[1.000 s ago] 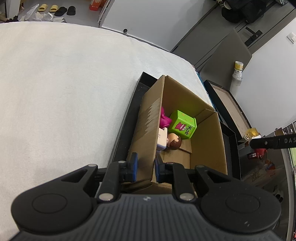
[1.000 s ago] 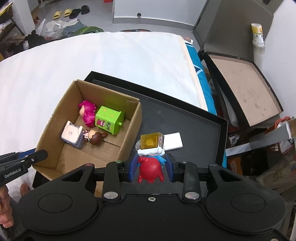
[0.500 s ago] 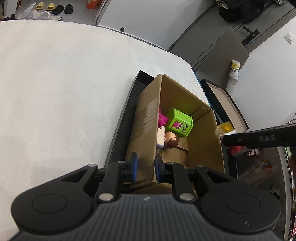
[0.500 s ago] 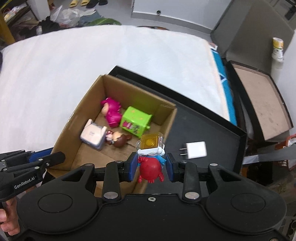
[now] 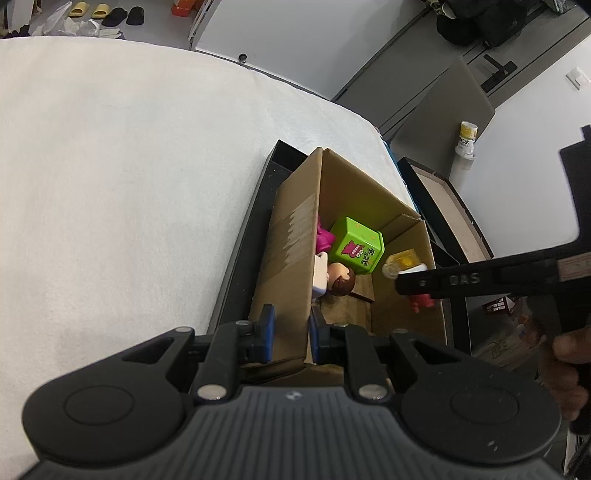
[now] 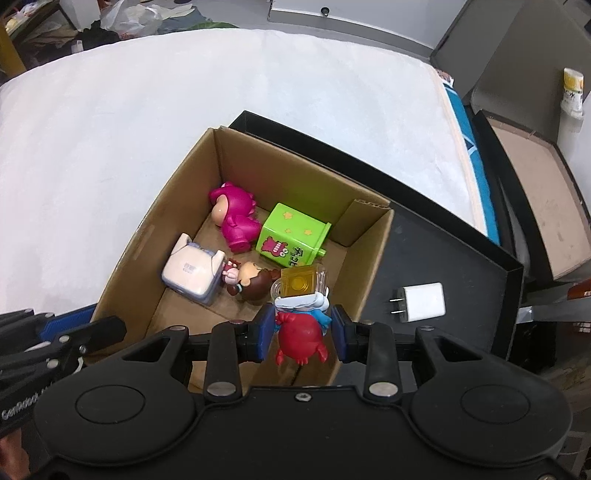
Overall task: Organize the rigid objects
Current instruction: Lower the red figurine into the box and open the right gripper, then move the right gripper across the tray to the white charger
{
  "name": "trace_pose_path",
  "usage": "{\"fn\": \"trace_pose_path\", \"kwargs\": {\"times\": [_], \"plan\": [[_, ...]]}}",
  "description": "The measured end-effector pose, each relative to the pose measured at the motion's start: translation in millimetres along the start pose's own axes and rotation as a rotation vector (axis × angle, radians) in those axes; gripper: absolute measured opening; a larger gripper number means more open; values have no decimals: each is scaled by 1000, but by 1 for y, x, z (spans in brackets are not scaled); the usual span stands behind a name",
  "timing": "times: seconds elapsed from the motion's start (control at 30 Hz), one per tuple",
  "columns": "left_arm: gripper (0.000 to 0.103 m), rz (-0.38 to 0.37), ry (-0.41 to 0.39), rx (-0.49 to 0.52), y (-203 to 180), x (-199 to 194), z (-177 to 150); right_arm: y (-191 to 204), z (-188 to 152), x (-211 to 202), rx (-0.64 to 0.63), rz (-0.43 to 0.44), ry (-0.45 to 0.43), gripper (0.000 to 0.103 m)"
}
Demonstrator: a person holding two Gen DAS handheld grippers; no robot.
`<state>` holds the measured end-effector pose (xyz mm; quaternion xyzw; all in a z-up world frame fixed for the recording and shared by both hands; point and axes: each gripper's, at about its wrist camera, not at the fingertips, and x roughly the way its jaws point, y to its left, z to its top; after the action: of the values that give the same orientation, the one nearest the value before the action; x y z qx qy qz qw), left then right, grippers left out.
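White bedding carries the black tray [image 6: 461, 258] and cardboard box [image 6: 177, 206]: keep your left gripper [image 5: 290, 328] clamped on its near wall, and lower the red figurine [image 6: 301, 332], pinched in your right gripper [image 6: 301, 332], into the bare near-right corner before releasing.

White mattress [image 5: 129, 177] seen spreading toward 10 o'clock; slippers [image 5: 107, 13] on grey floor [image 5: 159, 22] at 11; white wall [image 5: 517, 155] at 2.
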<state>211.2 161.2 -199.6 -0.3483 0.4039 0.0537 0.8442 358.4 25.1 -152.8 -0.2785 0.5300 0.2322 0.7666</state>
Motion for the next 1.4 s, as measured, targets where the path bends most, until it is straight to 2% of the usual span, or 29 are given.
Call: {"fn": "trace_pose_path", "kwargs": {"times": [0.1, 0.17, 0.33, 0.5, 0.57, 0.73, 0.93, 1.4], "plan": [[18, -1, 0, -3, 1, 0, 0, 4, -1, 9, 14, 9, 0, 33], [18, -9, 0, -4, 2, 0, 0, 7, -1, 15, 16, -8, -3, 40], [18, -5, -2, -6, 2, 0, -1, 7, -1, 13, 29, 6, -9, 41], [18, -2, -4, 0, 1, -1, -1, -2, -3, -1, 37, 21, -38, 57], [18, -1, -3, -5, 1, -1, -1, -5, -4, -7, 37, 6, -55, 67], [18, 2, -4, -3, 0, -1, -1, -17, -10, -23, 37, -33, -100, 76], [18, 6, -6, -3, 0, -2, -1, -43, -21, -36, 68, -42, -120, 80], [17, 16, -14, 9, -3, -2, -2, -85, -42, -43, 113, -61, -118, 80]]}}
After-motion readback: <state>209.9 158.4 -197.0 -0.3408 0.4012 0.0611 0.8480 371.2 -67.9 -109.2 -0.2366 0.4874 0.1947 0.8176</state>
